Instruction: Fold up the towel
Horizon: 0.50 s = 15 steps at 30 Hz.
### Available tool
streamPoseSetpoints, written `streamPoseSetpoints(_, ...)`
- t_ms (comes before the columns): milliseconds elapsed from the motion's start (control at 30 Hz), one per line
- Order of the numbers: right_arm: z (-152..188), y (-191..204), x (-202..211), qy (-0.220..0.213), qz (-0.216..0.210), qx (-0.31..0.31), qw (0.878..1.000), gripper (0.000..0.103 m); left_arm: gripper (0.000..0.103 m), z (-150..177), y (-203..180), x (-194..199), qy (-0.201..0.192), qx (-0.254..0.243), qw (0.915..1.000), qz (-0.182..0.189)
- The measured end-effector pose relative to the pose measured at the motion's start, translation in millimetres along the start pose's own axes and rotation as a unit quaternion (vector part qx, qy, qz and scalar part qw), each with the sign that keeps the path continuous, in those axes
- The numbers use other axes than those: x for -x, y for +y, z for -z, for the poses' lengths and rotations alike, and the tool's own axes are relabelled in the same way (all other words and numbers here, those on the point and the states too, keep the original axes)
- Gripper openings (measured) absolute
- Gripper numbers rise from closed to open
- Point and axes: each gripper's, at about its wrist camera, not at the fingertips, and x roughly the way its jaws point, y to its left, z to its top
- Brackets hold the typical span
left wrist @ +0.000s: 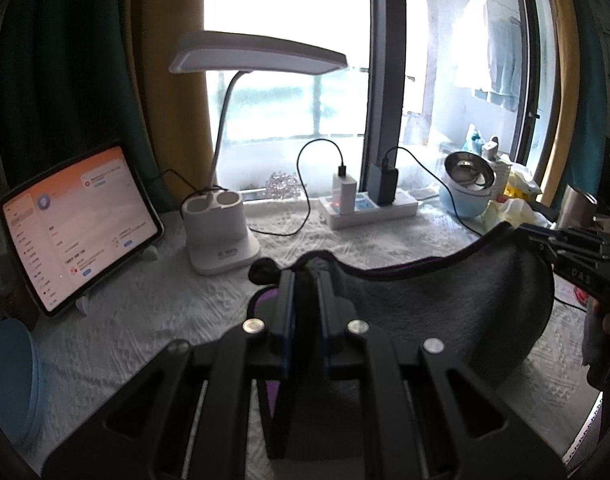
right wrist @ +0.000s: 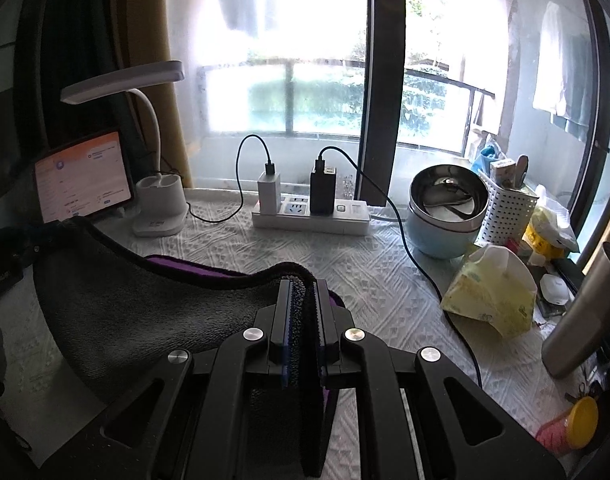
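A dark grey towel [left wrist: 445, 300] with a purple underside hangs in a sagging curve between my two grippers, lifted above the white patterned tablecloth [left wrist: 153, 320]. My left gripper [left wrist: 305, 276] is shut on one corner of the towel. My right gripper [right wrist: 303, 284] is shut on the other corner of the towel [right wrist: 137, 304]. In the left wrist view the right gripper [left wrist: 545, 240] shows at the right edge, pinching the towel's far end. In the right wrist view the left gripper [right wrist: 29, 240] shows at the left edge.
At the back stand a lit tablet [left wrist: 77, 224], a white desk lamp [left wrist: 221, 236] and a power strip [right wrist: 311, 216] with chargers and cables. To the right are a steel bowl on a blue pot [right wrist: 445, 216], a tissue pack [right wrist: 489, 296], a white basket [right wrist: 505, 208] and a steel flask [right wrist: 581, 316].
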Motion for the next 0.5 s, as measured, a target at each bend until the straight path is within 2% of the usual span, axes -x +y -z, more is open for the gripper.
streamPoseSetpoints(500,-9,-10,-52,0.028,0.002,-0.004,1.000,0.011,0.011,-7,10,-54,0.014,0.007,0.9999,-0.001)
